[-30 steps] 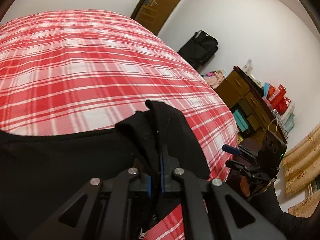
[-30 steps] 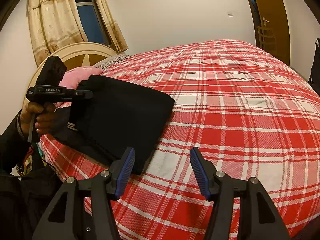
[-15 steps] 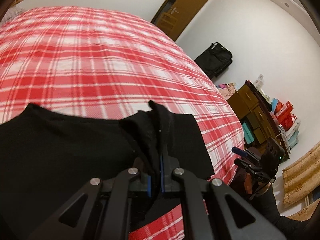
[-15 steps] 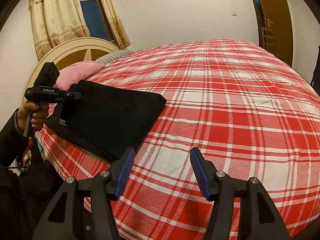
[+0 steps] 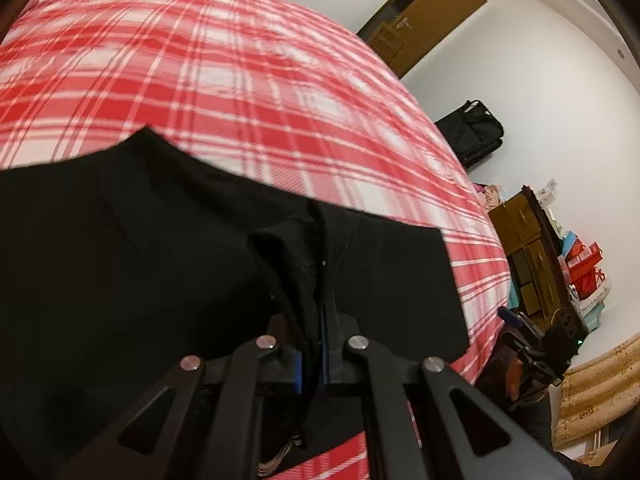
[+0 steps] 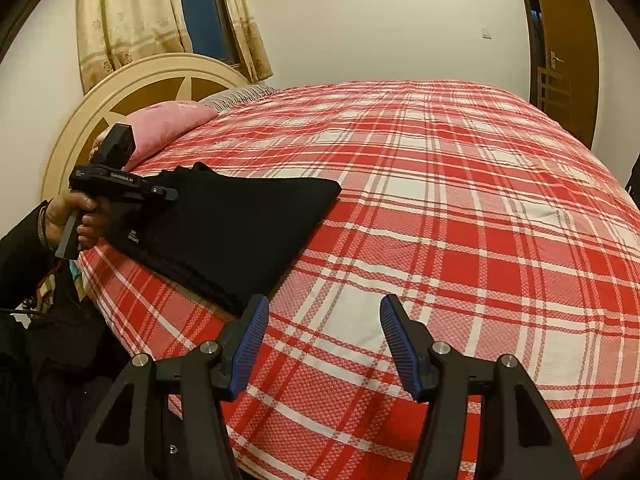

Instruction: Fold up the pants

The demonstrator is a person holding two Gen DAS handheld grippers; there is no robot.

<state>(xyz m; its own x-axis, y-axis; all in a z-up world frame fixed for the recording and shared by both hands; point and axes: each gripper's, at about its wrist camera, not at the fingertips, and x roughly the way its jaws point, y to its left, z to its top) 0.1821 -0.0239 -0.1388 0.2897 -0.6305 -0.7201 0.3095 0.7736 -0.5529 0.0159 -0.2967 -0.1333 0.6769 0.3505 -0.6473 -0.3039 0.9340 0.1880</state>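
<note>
While the left gripper (image 5: 310, 344) keeps its fingers pinched on a bunched edge of the black pants (image 5: 160, 248), the garment lies as a folded slab at the near corner of the bed (image 6: 460, 208), close to the pillow end, with part of it lapping over the bed's edge. The right gripper (image 6: 322, 340) hovers over bare bedspread with its fingers spread and nothing between them, well apart from the cloth.

The step in hand looks like laying the held edge down to finish a fold. To do it well, the left hand should lower the pinched fabric flat onto the layers beneath, line its edge up with the fold below, and let go only once the cloth rests without a ridge. The free gripper could press or smooth the near corner so the stack does not slide off the side.

Red-and-white plaid covers the bed, soft enough to let the stack shift. A pink pillow (image 6: 168, 128) sits by the round headboard (image 6: 132, 88); curtains (image 6: 128, 16), a brown door (image 6: 568, 56), a dark bag (image 5: 472, 132) and what seems to be a cluttered dresser (image 5: 532, 248) line the walls.
</note>
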